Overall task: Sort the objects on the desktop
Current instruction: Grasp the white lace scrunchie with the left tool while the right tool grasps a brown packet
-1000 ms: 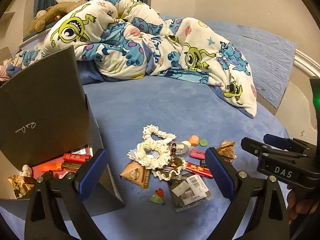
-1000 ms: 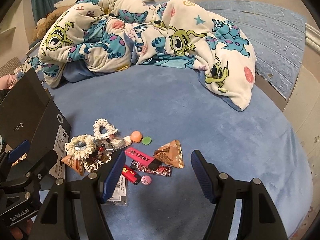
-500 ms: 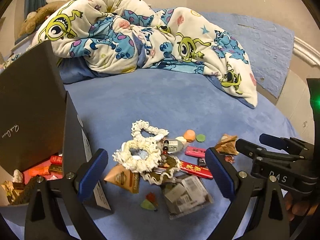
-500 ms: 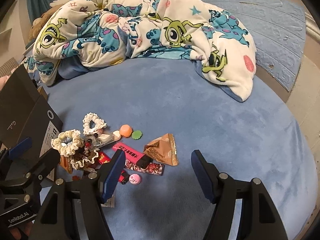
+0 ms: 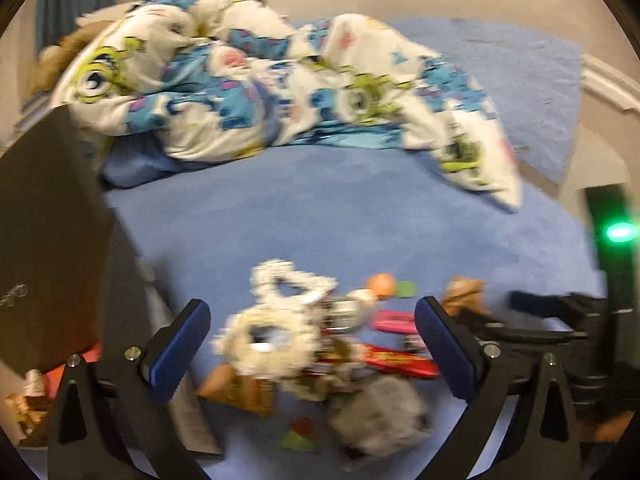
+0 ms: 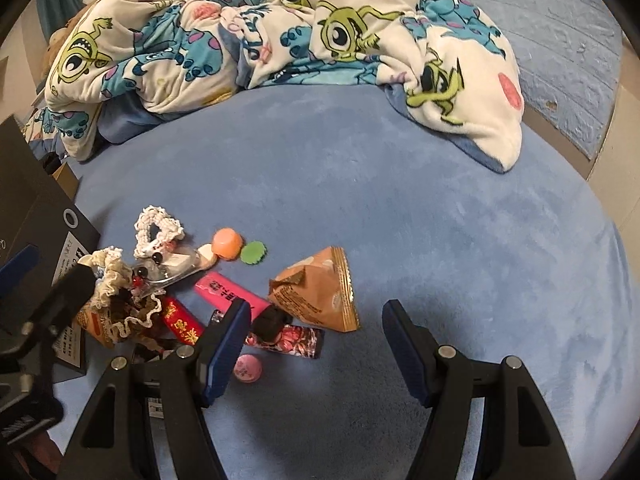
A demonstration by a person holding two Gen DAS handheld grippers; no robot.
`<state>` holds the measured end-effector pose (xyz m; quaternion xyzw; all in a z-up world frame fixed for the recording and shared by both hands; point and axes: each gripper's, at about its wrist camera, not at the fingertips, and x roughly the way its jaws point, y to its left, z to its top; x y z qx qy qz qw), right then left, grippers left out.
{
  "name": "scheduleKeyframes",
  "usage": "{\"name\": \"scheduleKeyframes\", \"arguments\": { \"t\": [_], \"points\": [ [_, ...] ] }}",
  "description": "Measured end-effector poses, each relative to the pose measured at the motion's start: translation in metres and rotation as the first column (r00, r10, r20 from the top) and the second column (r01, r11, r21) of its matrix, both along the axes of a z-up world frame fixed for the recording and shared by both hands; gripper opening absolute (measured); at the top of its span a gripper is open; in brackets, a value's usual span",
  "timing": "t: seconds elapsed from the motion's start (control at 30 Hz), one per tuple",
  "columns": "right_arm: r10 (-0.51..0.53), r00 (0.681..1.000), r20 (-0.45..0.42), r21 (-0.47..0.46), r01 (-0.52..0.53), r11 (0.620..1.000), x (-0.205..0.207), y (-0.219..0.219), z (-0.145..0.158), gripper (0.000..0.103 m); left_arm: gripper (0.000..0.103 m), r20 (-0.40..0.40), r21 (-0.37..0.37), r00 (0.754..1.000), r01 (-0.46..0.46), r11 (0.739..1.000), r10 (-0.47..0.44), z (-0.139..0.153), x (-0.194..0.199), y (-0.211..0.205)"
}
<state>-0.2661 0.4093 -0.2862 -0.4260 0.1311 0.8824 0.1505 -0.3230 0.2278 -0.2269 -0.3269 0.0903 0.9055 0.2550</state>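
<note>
A heap of small objects lies on the blue bed cover: cream scrunchies (image 6: 158, 230) (image 5: 266, 334), an orange ball (image 6: 227, 242), a green cap (image 6: 253, 252), a pink highlighter (image 6: 228, 291), a brown triangular snack pack (image 6: 320, 294), a red bar (image 6: 182, 320) and a pink disc (image 6: 248, 367). My right gripper (image 6: 314, 346) is open and empty, just in front of the snack pack. My left gripper (image 5: 310, 350) is open and empty, over the scrunchies; this view is blurred.
A black open box (image 5: 48, 240) with snacks inside stands at the left; it also shows in the right wrist view (image 6: 36, 216). A cartoon-print blanket (image 6: 280, 36) is bunched at the back. The bed's edge (image 6: 600, 208) curves round on the right.
Both grippers have moved forward and down towards the heap. The left view has swung right, away from the box, and is now blurred. Both grippers stay open.
</note>
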Motion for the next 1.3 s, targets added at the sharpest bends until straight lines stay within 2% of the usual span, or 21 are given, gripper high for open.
{"name": "scheduleKeyframes", "arguments": {
  "t": [0.03, 0.1, 0.17, 0.33, 0.43, 0.5, 0.6, 0.63, 0.67, 0.73, 0.77, 0.8, 0.83, 0.9, 0.93, 1.1, 1.3],
  "points": [
    [-0.004, 1.000, -0.001, -0.008, 0.004, 1.000, 0.001, 0.001, -0.001, 0.070, 0.103, 0.000, 0.021, 0.999, 0.035, 0.999, -0.035, 0.002, 0.005, 0.004],
    [-0.013, 1.000, -0.001, -0.016, 0.012, 1.000, 0.002, 0.004, -0.001, 0.070, 0.103, -0.028, -0.003, 0.998, 0.054, 0.999, -0.054, 0.003, 0.011, 0.012],
    [-0.014, 1.000, -0.002, -0.023, 0.014, 1.000, 0.002, 0.005, -0.002, 0.070, 0.103, -0.028, -0.027, 0.999, 0.035, 0.999, -0.035, -0.002, 0.010, 0.014],
    [-0.013, 1.000, -0.010, -0.036, 0.012, 0.999, 0.003, 0.006, -0.002, 0.070, 0.101, 0.074, 0.001, 0.997, -0.021, 1.000, 0.020, -0.025, -0.009, 0.002],
    [-0.003, 1.000, -0.005, -0.033, 0.002, 0.999, -0.001, 0.002, -0.005, 0.070, 0.100, 0.055, -0.062, 0.998, -0.041, 0.997, 0.045, -0.036, -0.012, 0.009],
    [0.002, 1.000, 0.006, -0.019, -0.002, 1.000, -0.002, 0.001, -0.008, 0.070, 0.099, 0.063, -0.061, 0.996, -0.051, 0.997, 0.054, -0.042, -0.017, 0.008],
    [0.007, 1.000, 0.017, -0.030, -0.007, 1.000, -0.004, 0.001, -0.014, 0.069, 0.077, 0.088, -0.051, 0.991, -0.101, 0.994, 0.106, -0.051, -0.028, 0.002],
    [0.009, 1.000, 0.015, -0.033, -0.008, 0.999, -0.005, 0.001, -0.015, 0.069, 0.059, 0.100, -0.052, 0.988, -0.110, 0.993, 0.115, -0.054, -0.031, 0.000],
    [0.011, 1.000, 0.014, -0.030, -0.010, 0.999, -0.005, 0.001, -0.016, 0.066, 0.045, 0.100, -0.063, 0.987, -0.121, 0.991, 0.127, -0.056, -0.033, -0.002],
    [0.021, 1.000, 0.010, -0.021, -0.021, 1.000, -0.008, -0.002, -0.016, 0.056, 0.039, 0.094, -0.075, 0.987, -0.127, 0.989, 0.134, -0.058, -0.033, -0.003],
    [0.022, 1.000, 0.012, -0.010, -0.022, 1.000, -0.010, -0.003, -0.016, 0.044, 0.033, 0.095, -0.074, 0.986, -0.129, 0.989, 0.135, -0.058, -0.033, -0.004],
    [0.023, 1.000, 0.017, -0.001, -0.023, 1.000, -0.011, -0.004, -0.015, 0.017, 0.030, 0.094, -0.071, 0.986, -0.133, 0.989, 0.139, -0.057, -0.033, -0.005],
    [0.024, 0.999, 0.036, 0.008, -0.025, 1.000, -0.013, -0.004, -0.017, 0.010, 0.027, 0.095, -0.066, 0.986, -0.132, 0.989, 0.138, -0.056, -0.033, -0.006],
    [0.035, 0.999, 0.037, -0.006, -0.034, 0.999, -0.012, -0.003, -0.019, 0.008, 0.020, 0.089, -0.060, 0.987, -0.131, 0.990, 0.136, -0.054, -0.032, -0.007],
    [0.039, 0.999, 0.036, -0.014, -0.039, 0.999, -0.012, -0.003, -0.019, 0.006, 0.014, 0.086, -0.063, 0.987, -0.131, 0.989, 0.136, -0.053, -0.031, -0.008],
    [0.021, 1.000, 0.020, -0.043, -0.020, 0.999, -0.006, 0.005, -0.014, 0.002, 0.013, 0.083, -0.055, 0.988, -0.122, 0.991, 0.127, -0.046, -0.026, -0.012],
    [-0.014, 1.000, -0.008, -0.064, 0.013, 0.998, 0.004, 0.018, -0.004, 0.002, 0.012, 0.055, -0.024, 0.994, -0.090, 0.996, 0.091, -0.028, -0.014, -0.014]
  ]
}}
